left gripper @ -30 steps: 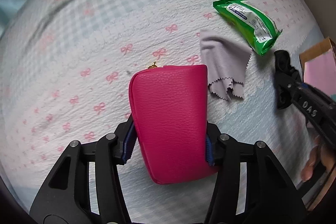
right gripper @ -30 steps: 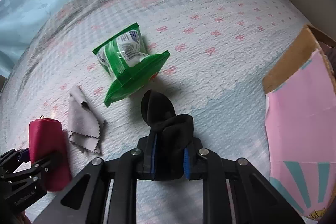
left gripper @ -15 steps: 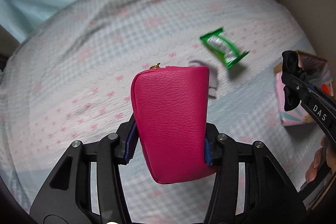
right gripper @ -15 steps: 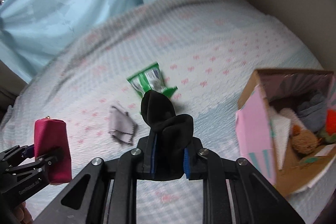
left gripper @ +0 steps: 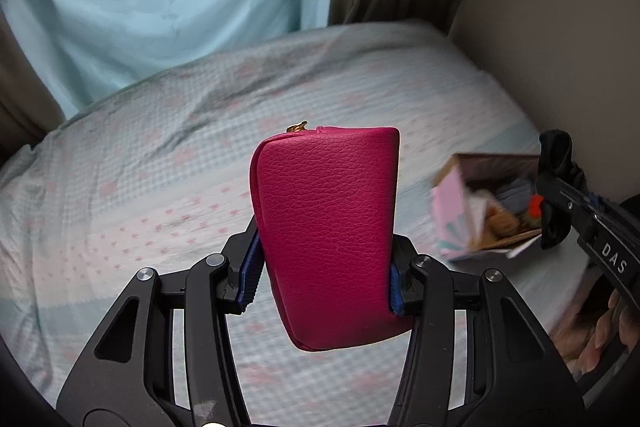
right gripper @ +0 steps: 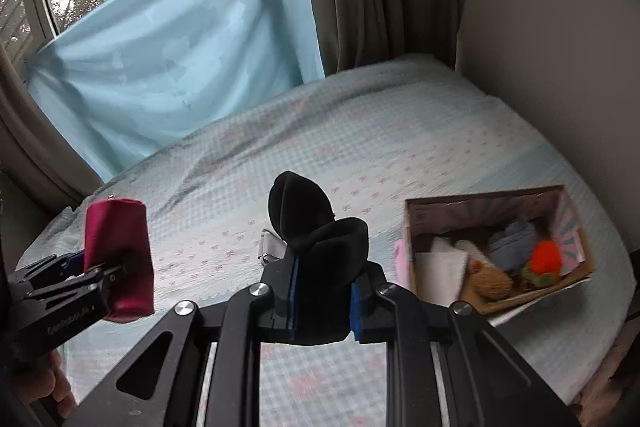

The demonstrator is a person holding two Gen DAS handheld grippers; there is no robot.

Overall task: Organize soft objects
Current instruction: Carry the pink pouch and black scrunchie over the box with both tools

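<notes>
Pouch point(left gripper: 326, 227) stands upright, clamped between the left gripper's point(left gripper: 324, 275) blue pads above the bed point(left gripper: 120, 187); box point(left gripper: 452, 211) sits right. Right view: black cloth point(right gripper: 320, 247) pinched in the right gripper point(right gripper: 322, 297), box point(right gripper: 408, 251) beside it.

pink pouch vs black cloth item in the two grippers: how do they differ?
The pink pouch is smooth pebbled leather-like material with a gold zipper pull; the black cloth item is matte fabric. The pouch keeps a firm, boxy shape, while the cloth item is bunched and folded. The pouch is in the left gripper, the cloth item in the right gripper. Both are clamped and held above the bed.
</notes>
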